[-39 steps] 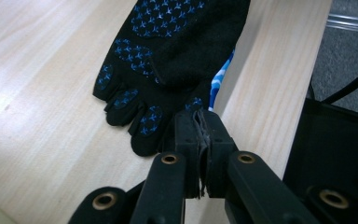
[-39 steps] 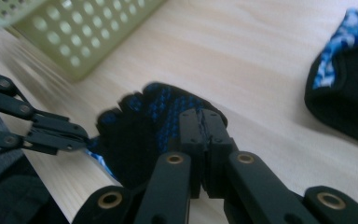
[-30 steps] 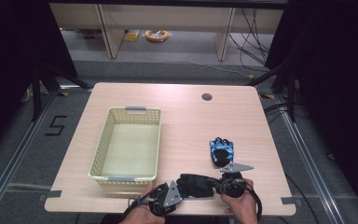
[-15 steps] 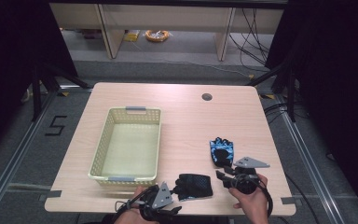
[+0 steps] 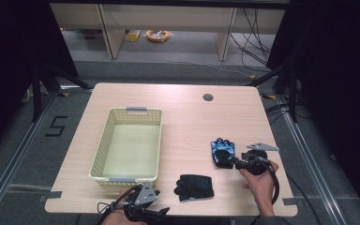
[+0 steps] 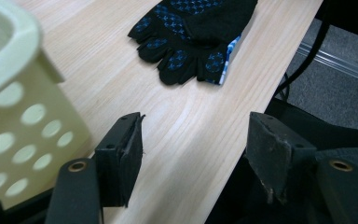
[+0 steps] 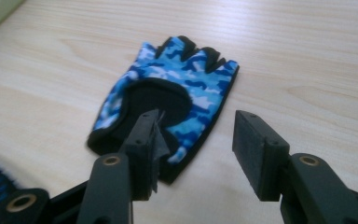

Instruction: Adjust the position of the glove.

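- Right gripper (image 5: 238, 162), the black two-jaw tool in our right hand (image 5: 261, 180), has just been spreading its jaws; they stand parted with nothing pressed between them. In the right gripper view (image 7: 197, 123) one pad hangs over the cuff end of the blue camouflage fingerless fabric glove (image 7: 168, 100), the other over bare wood.
- Left gripper (image 6: 193, 135), the matching black tool at the table's 6 o'clock edge, has likewise been opening and holds nothing; the black knitted fingerless glove with blue dotted palm (image 6: 193, 35) lies ahead of it, clear of both pads.
- On the pale wooden table (image 5: 187, 112) in the high view, the camouflage glove (image 5: 223, 152) lies flat at about 4 o'clock, just beside our right jaws. The black glove (image 5: 194, 186) lies near 6 o'clock, and the cream perforated plastic basket (image 5: 104, 149), empty, sits at about 8 o'clock.
- We judge both gloves light, soft and limp: they will fold and dangle when lifted rather than hold their shape.
- Nothing here looks fragile, so a firm pinch is safe. The fabric gives pads good purchase, though a thin single layer could slip out.
- For the camouflage glove we would take the thick black-bound cuff edge nearest our jaws, catching both layers.
- For the black glove, the doubled wrist end looks better than the short finger stubs, which could pull free.
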The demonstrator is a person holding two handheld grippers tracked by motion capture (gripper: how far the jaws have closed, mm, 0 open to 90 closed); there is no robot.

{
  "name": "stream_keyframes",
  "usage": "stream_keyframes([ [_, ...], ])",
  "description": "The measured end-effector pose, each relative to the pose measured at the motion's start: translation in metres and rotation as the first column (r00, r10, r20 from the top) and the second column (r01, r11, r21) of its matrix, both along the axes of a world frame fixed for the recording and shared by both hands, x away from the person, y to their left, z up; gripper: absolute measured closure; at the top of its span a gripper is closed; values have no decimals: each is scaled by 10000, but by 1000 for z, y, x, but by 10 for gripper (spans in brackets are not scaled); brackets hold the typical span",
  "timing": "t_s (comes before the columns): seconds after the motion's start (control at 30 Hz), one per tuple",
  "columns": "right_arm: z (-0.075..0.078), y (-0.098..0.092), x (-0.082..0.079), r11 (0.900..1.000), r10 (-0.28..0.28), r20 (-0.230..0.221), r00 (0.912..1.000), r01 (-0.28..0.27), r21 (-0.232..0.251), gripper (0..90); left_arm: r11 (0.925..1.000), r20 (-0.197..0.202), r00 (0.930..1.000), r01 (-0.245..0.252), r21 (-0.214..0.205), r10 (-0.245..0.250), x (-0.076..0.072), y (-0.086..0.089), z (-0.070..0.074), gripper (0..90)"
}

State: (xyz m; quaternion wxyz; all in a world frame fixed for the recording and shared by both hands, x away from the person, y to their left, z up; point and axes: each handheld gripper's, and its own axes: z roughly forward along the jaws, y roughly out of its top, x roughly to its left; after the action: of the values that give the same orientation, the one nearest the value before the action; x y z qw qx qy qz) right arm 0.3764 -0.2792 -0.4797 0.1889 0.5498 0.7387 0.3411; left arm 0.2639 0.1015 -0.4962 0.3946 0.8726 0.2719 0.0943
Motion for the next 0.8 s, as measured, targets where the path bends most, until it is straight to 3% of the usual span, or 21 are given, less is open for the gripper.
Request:
stream_keyframes([
  [0.03,-2,0,4,9994,24,6,10000,-24,-344,523,9999,2,9999,-113,-31,113,-1,2,0,353],
  [0.13,-4,4,13,9994,-292,-313,9991,286,-188,506,9999,-114,9999,-116,-88,115,-2,6,-1,327],
  [0.17,-6,3,17,9995,-82,-253,9996,74,-313,500,9999,-83,9999,-146,36,146,-1,8,-2,318],
  [0.2,-7,4,19,9998,-171,-302,9994,167,-106,498,9997,-174,9997,-182,-176,179,-2,7,-2,313],
  [0.3,-9,8,23,9986,-143,-522,9985,116,-515,487,9995,-8,9998,-219,-206,219,-2,11,-3,303],
  [0.37,-10,8,24,9988,-75,-612,9981,45,-480,483,9996,123,9996,-241,-139,243,-1,14,-2,303],
  [0.4,-11,10,25,9991,-210,-722,9972,183,-388,478,9987,-9,9989,-460,-213,460,-2,15,-3,303],
  [0.47,-11,11,27,9988,-384,-658,9971,363,-330,478,9996,75,9997,-228,-145,229,-1,16,-2,303],
  [0.5,-12,10,28,9991,-195,-707,9973,169,-377,478,9988,-5,9993,-375,-316,375,-1,16,-3,303],
  [0.53,-12,10,28,9991,-195,-707,9973,169,-377,478,9988,-113,9989,-460,-135,459,-1,17,-3,303],
  [0.6,-11,12,28,9991,-393,-950,9947,377,-184,477,9987,-158,9988,-465,-188,462,-2,17,-4,303],
  [0.63,-11,13,29,9985,-544,-930,9942,537,-105,476,9994,-33,9994,-352,-66,352,-1,17,-4,303],
  [0.67,-13,11,30,9987,-298,-812,9963,263,-430,476,9989,-82,9992,-383,-257,381,-2,16,-5,303],
  [0.73,-14,10,32,9987,-242,-750,9969,208,-464,476,9989,-86,9992,-399,-256,397,-2,15,-5,302],
  [0.8,-13,13,31,9975,-601,-1019,9930,560,-426,476,9989,-162,9989,-442,-175,439,-2,15,-5,300],
])
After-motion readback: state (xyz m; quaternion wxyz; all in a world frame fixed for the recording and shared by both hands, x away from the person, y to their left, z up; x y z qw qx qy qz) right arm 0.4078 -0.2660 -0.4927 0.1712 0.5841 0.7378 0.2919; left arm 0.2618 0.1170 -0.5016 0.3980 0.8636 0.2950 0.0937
